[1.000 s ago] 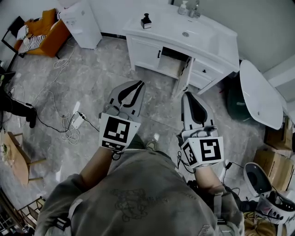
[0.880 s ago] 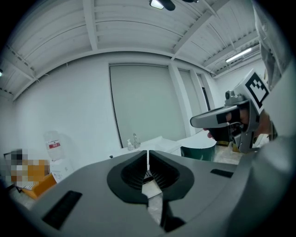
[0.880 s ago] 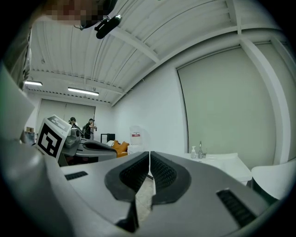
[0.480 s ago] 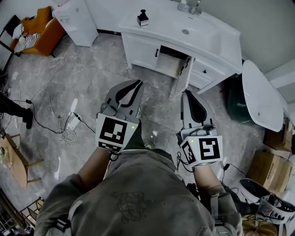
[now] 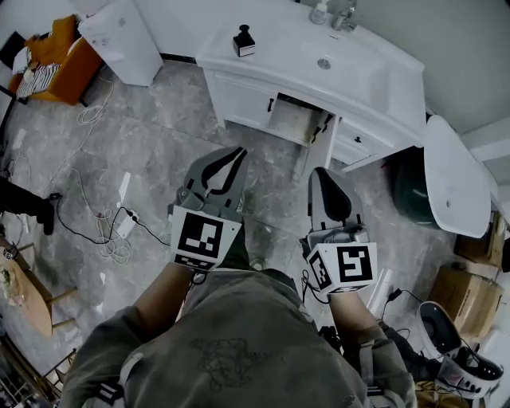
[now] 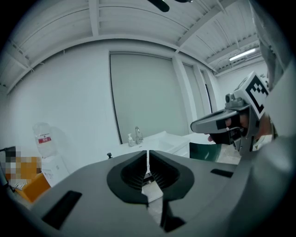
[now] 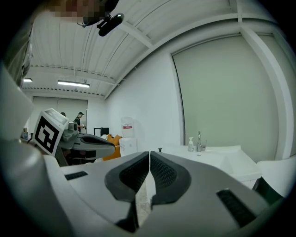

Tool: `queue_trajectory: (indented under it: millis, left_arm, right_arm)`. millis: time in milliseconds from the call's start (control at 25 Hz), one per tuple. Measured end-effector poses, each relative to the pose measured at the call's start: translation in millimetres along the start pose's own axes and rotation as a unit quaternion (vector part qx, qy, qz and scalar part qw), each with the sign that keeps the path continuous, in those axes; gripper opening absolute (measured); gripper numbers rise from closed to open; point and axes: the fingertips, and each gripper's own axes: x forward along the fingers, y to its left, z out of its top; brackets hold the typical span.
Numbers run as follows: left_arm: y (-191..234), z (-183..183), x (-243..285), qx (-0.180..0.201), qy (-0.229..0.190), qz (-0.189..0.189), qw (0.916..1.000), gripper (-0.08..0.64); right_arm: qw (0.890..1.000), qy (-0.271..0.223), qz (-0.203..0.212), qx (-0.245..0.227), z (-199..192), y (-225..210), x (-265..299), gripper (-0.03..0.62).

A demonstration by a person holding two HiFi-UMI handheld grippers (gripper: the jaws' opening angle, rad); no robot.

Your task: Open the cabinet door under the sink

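Holding nothing in the left tool (image 5: 238, 151): jaws pressed together, only floor showing past the tips in the left gripper view. Same with the right tool (image 5: 322, 172): jaws together, nothing gripped. Both held out side by side over grey floor (image 5: 151, 151), pointing at the white vanity (image 5: 382, 80), well apart from its front, touching nothing. Under the vanity's sink (image 5: 323, 62), cabinet door (image 5: 317, 151) already swung outward, seen nearly edge-on, dark opening (image 5: 291, 119) just left of it. Door's free edge sticking out from the vanity toward the right tool, nearest thing ahead of that tool but still apart from it; left tool aimed more at the vanity's left closed door (image 5: 239, 100) with black handle (image 5: 271, 103). On the vanity's tabletop: small black item (image 5: 243, 40) at left end, soap bottle (image 5: 319, 11) and faucet (image 5: 347, 16) at the back behind the sink. Left of the vanity, white low unit (image 5: 119, 36), then orange chair (image 5: 56, 56) further left. Right of the vanity, dark green bin (image 5: 410, 179) and white oval panel (image 5: 454, 171). Cables and power strip (image 5: 119, 227) on the floor well out from the vanity's left side.
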Motion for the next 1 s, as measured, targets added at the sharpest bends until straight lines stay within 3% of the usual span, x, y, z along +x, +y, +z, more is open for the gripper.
queue_trajectory:
  millis: [320,720,1000]
  left_arm:
    - [53,-13,84,-0.009,-0.008,-0.027,0.9996,0.028]
    - [104,-63,182,-0.026,0.035,-0.079,0.9959,0.029]
    - [111,-108,236,-0.015,0.056,-0.117,0.9915,0.031]
  right_arm:
    - [0.999,0.051,-0.016,0.009,-21,-27,87,0.031]
    - [0.995,0.075,-0.061,0.031,-43,-64,191,0.031]
    - [0.992,0.087,-0.085,0.020,-81,-81,241,0.031]
